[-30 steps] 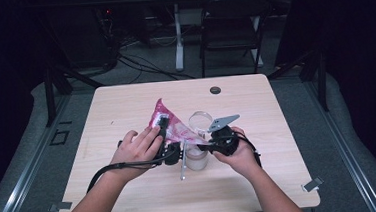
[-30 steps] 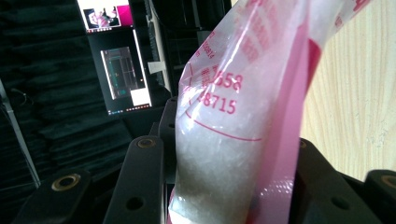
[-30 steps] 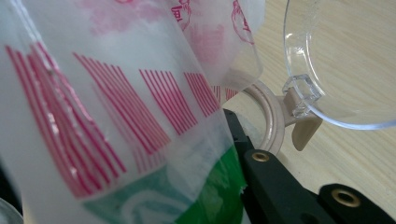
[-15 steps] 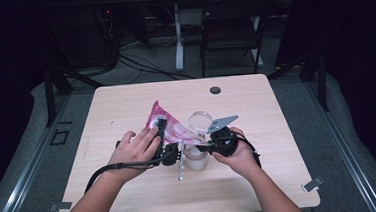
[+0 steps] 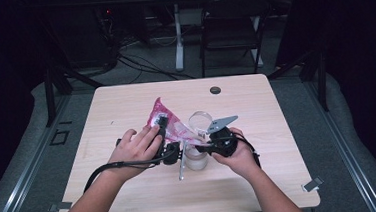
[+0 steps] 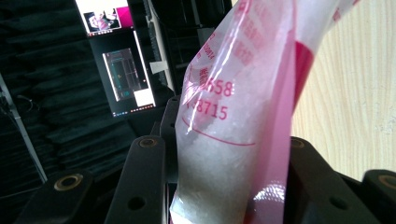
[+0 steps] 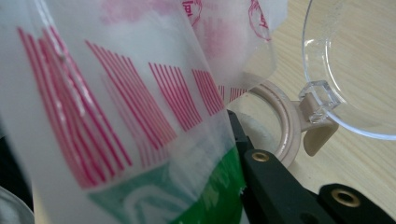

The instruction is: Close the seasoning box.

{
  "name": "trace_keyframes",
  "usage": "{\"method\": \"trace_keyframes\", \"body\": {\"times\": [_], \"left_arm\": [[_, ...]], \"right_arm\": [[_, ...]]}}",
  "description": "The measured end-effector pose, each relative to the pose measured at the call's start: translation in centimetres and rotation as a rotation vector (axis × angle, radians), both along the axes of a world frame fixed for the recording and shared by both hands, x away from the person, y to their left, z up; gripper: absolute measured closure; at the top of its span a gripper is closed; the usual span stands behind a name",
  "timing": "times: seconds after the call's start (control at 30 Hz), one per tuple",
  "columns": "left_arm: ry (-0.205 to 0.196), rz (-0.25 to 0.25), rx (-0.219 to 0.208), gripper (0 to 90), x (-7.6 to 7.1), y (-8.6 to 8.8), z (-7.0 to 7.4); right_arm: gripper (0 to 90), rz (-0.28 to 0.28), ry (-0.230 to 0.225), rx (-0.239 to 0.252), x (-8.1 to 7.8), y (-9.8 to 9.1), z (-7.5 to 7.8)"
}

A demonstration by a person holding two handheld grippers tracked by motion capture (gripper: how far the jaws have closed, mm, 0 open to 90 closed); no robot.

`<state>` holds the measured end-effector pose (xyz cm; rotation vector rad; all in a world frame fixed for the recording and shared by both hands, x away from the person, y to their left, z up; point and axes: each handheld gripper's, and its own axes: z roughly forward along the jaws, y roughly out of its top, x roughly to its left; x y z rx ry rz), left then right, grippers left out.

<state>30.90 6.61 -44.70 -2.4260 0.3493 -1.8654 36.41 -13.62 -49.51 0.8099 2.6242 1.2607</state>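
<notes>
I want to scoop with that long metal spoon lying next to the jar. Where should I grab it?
Probably by the handle end of the spoon, the part nearest the person. It lies flat on the table, so come straight down from above and pinch across its thin stem. The far end sits close under the pink bag and beside the jar, where there's little room.

Light falls from above onto the wooden table [image 5: 126,115], so it looks bright & warm, w/ soft small shadows under the hands. The room around it is very dark, nearly black. The high view is a bit grainy & not sharp. In the left gripper view the pink plastic bag [image 6: 243,116] is very close, shiny w/ glare; the monitor [image 6: 126,70] behind glows. In the right gripper view the bag is blurry up close.
</notes>
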Motion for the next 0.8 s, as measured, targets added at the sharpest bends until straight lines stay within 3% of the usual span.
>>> {"method": "trace_keyframes", "body": {"times": [0.5, 0.8], "left_arm": [[-0.008, -0.006, -0.005, 66.9, 0.03, -0.17, 0.27], [0.005, 0.001, -0.033, 66.8, 0.17, 0.05, 0.06]], "right_arm": [[90.0, 0.004, 0.001, -0.005, -0.11, 0.25, -0.11], [90.0, 0.004, 0.0, -0.017, -0.1, 0.27, -0.12]]}}
